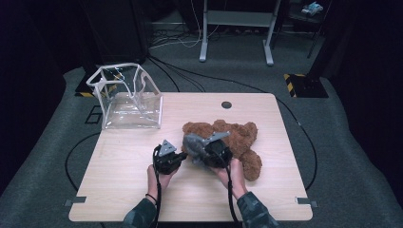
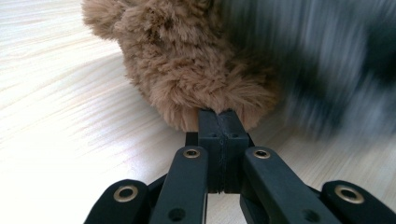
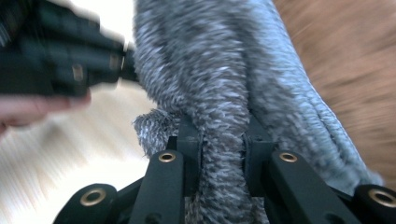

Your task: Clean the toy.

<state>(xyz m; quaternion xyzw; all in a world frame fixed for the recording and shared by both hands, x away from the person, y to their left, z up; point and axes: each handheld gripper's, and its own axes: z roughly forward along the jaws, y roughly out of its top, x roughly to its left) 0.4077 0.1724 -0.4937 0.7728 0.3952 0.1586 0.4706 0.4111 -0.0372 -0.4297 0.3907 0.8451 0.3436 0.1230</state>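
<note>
High view: brown teddy bear [image 1: 235,140] lying on the counter [image 1: 123,190] right of centre, long axis running from far left to near right. Grey plush cloth [image 1: 192,148] draped at the bear's left flank, between the two grippers. Right gripper [image 1: 209,153] set on top of the cloth and nearer to the bear; left gripper [image 1: 182,156] just to the left, jaws aimed rightward at the bear's near-left limb. Clear plastic bag [image 1: 128,97] standing open at the far left corner, well apart from both hands.

Left gripper view: jaws fully closed, pads pressed flat together, with at most a wisp of fur caught at the tips — no real hold. Tips touching the brown fur [image 2: 187,60] of a rounded limb straight ahead; blurred grey cloth to the right.

Right gripper view: jaws clamped on a thick fold of grey cloth [image 3: 219,93], fold running straight away along the jaw line. Brown fur at the right edge, left gripper [image 3: 60,60] at upper left — blurred, touching the cloth's left side.
</note>
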